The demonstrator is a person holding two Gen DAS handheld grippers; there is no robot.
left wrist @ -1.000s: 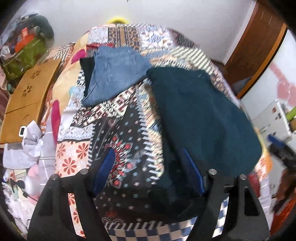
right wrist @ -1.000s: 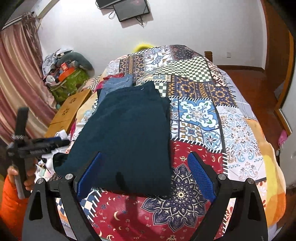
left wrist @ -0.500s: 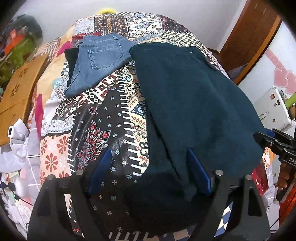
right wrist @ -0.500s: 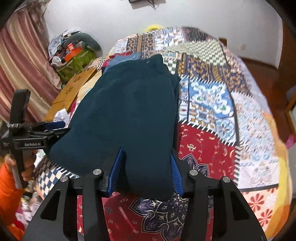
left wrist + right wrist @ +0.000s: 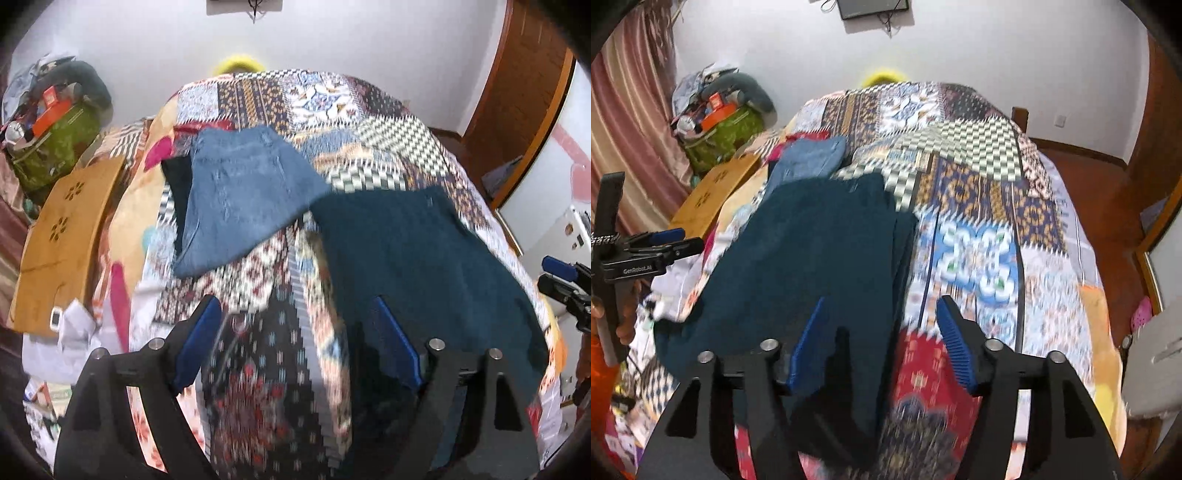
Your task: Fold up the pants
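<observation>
Dark teal pants (image 5: 413,258) lie flat on the patchwork quilt (image 5: 280,280), also in the right wrist view (image 5: 820,251). My left gripper (image 5: 295,339) is open over the quilt, its right finger beside the pants' left near edge. My right gripper (image 5: 882,339) is open above the pants' right near edge, its left finger over the cloth and its right finger over the quilt (image 5: 982,258). Neither gripper holds the cloth. The other gripper shows at the edge of each view.
Folded blue jeans (image 5: 240,199) lie on the far left of the bed, also seen in the right wrist view (image 5: 809,158). A wooden board (image 5: 62,236) and a green bag (image 5: 55,144) stand left of the bed. A white box (image 5: 1152,369) is at the right.
Both grippers have pulled back and tilted up from the pants. The right gripper, narrowed around the pants' edge half a second ago, has opened wider. The left gripper has shifted left off the cloth.
</observation>
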